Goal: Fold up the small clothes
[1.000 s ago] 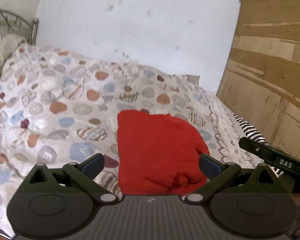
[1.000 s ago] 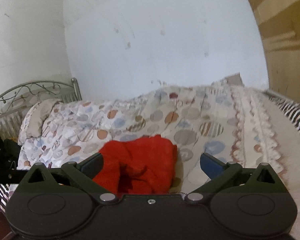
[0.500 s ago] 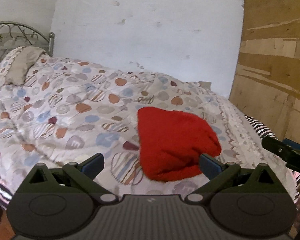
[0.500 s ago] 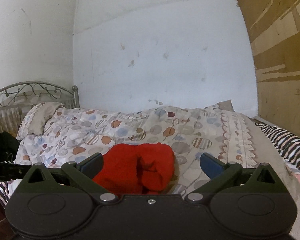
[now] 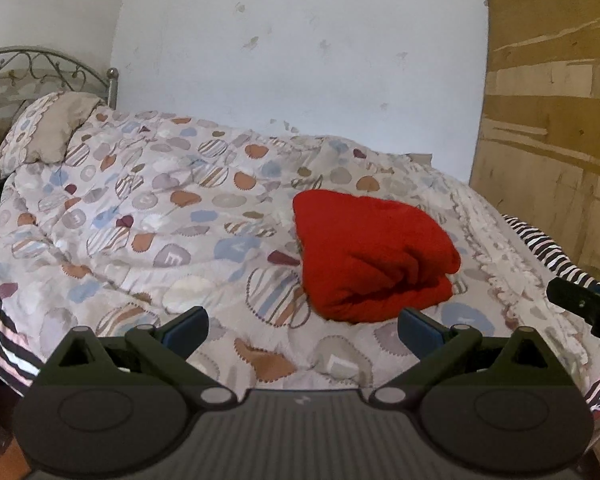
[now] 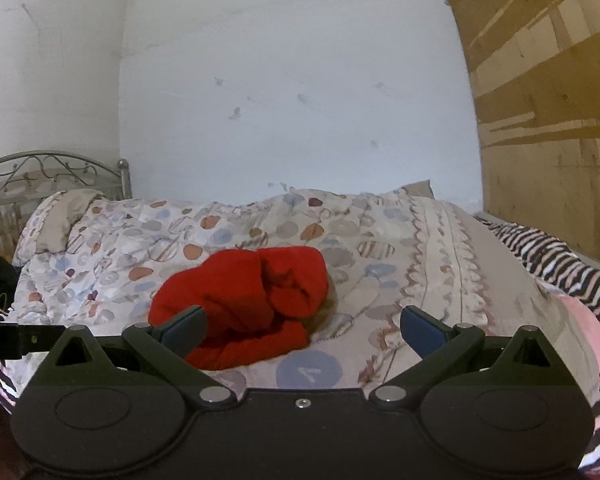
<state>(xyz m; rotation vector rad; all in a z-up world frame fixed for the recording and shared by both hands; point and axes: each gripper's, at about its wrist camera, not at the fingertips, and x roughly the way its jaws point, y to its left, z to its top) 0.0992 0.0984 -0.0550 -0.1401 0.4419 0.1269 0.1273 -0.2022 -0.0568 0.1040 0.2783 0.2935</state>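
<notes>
**Red bundle lies folded on the quilt, both tools clear of it**

Red fabric is the only garment in play. Going left to right in the left wrist view: a pillow (image 5: 50,132) sits against the metal headboard (image 5: 32,68); the patterned quilt (image 5: 148,216) spreads across the bed; the red garment (image 5: 372,256) rests on it right of centre, doubled over into a thick, rounded packet with its layered edges toward the camera. A striped sheet (image 5: 540,240) shows at the far right, by the wooden panel (image 5: 552,120).

The left gripper (image 5: 302,326) has its 2 fingers spread wide, holding nothing and apart from the cloth. The right gripper (image 6: 302,326) is likewise wide apart and empty, with the garment just beyond its left finger. Judging by this, the fold looks finished and the packet has been left to lie where it sits flat and steady.
</notes>
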